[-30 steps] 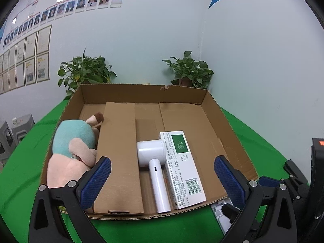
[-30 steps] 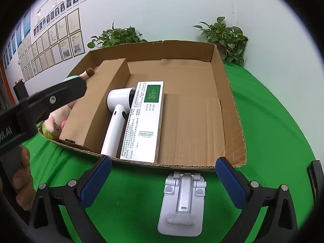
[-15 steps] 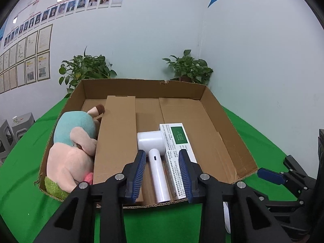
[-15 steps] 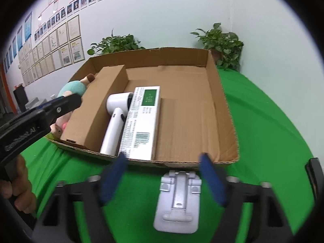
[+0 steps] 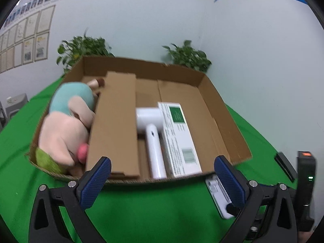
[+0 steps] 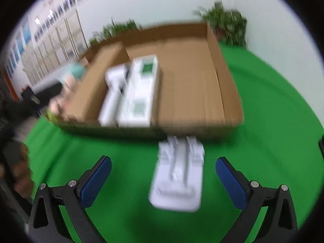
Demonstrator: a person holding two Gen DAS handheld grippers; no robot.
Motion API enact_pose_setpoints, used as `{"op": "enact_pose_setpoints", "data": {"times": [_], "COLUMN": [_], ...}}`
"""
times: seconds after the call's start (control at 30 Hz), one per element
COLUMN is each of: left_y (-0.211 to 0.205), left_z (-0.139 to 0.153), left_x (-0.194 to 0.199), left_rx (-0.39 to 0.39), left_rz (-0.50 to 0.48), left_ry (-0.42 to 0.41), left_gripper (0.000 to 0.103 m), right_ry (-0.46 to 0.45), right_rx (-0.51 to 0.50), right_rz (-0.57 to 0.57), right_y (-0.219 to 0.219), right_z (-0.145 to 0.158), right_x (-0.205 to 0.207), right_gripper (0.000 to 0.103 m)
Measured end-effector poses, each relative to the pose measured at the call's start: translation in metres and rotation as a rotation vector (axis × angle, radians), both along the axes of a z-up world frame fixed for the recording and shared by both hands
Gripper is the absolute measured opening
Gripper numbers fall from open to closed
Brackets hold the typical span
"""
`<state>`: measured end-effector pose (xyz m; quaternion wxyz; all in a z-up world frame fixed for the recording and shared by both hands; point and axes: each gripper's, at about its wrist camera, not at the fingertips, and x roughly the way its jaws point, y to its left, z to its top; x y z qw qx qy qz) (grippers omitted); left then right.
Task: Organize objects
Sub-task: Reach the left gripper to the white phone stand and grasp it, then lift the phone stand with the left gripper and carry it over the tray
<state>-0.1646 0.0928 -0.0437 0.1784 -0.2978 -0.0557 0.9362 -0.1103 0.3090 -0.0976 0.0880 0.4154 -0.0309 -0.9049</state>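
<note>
Green cloth covers the bench (image 5: pixel 141 208), and on it sits a shallow cardboard box (image 5: pixel 204 83) with its top open. Inside, from the left wrist view: a plush toy (image 5: pixel 64 125) in pink and teal fills the left end, a long cardboard insert (image 5: pixel 115 125) lies beside it, then a white hair dryer (image 5: pixel 151 133) (handle toward the camera), and just beside that, touching or nearly so, a white carton (image 5: pixel 178 137) with a green label. The right part of the box is bare cardboard.

Outside the box, just before its near wall, a white stand (image 6: pixel 178 174) lies flat on the cloth.

Both grippers' jaws are opening, and nothing is between either pair. The left gripper (image 5: pixel 162 182) hovers before the box's near wall. The right gripper (image 6: pixel 163 179) (its view is badly blurred) hangs over the stand, its blue pads (image 6: pixel 97 178) on either side of it and apart from it. At that view's left edge a hand (image 6: pixel 20 172) grips a dark handle.
</note>
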Motion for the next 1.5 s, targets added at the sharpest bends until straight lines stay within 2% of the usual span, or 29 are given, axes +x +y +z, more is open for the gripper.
{"op": "enact_pose_setpoints", "data": {"times": [0.1,0.23,0.3,0.37,0.43,0.57,0.7,0.73,0.77,0.93,1.07,1.2,1.23,1.3,1.37,1.5], "left_y": [0.011,0.024,0.026,0.026,0.025,0.023,0.023,0.023,0.022,0.024,0.025,0.026,0.027,0.028,0.029,0.028], "left_z": [-0.018,-0.037,-0.044,-0.05,-0.054,-0.059,-0.068,-0.072,-0.075,-0.088,-0.098,-0.101,-0.103,-0.104,-0.106,-0.11], "left_x": [0.001,0.002,0.005,0.007,0.009,0.011,0.013,0.014,0.013,0.006,-0.003,-0.005,-0.005,-0.005,-0.006,-0.009], "left_rx": [0.021,0.055,0.062,0.073,0.08,0.11,0.17,0.207,0.232,0.306,0.391,0.413,0.42,0.417,0.396,0.394], "left_rz": [-0.083,-0.155,-0.163,-0.176,-0.177,-0.213,-0.267,-0.282,-0.291,-0.32,-0.33,-0.341,-0.35,-0.356,-0.352,-0.344], "left_ry": [-0.08,-0.147,-0.168,-0.19,-0.203,-0.239,-0.306,-0.332,-0.351,-0.435,-0.5,-0.512,-0.52,-0.527,-0.529,-0.533], "left_gripper": [0.103,0.103,0.102,0.102,0.102,0.101,0.101,0.101,0.101,0.101,0.099,0.095,0.092,0.087,0.08,0.066], "right_ry": [-0.05,-0.04,-0.043,-0.069,-0.046,-0.052,-0.083,-0.096,-0.104,-0.049,-0.054,-0.047,-0.045,-0.061,-0.061,-0.071], "right_rx": [0.026,0.059,0.081,0.108,0.145,0.118,0.029,0.004,-0.01,0.044,0.067,0.068,0.068,0.066,0.067,0.002], "right_rz": [-0.01,-0.009,-0.001,0.004,0.025,0.046,0.131,0.167,0.187,0.181,0.176,0.174,0.173,0.165,0.144,0.129], "right_y": [0.001,-0.005,-0.009,-0.011,-0.017,-0.023,-0.035,-0.042,-0.045,-0.056,-0.056,-0.051,-0.05,-0.051,-0.051,-0.044], "right_z": [-0.018,-0.022,-0.026,-0.031,-0.03,-0.028,-0.024,-0.024,-0.024,-0.018,-0.024,-0.026,-0.026,-0.028,-0.026,-0.021], "right_x": [0.0,-0.002,-0.004,-0.007,-0.003,0.006,0.021,0.024,0.025,0.033,0.03,0.028,0.029,0.028,0.027,0.026], "right_gripper": [0.102,0.102,0.095,0.076,0.07,0.069,0.07,0.073,0.084,0.102,0.102,0.101,0.098,0.08,0.07,0.068]}}
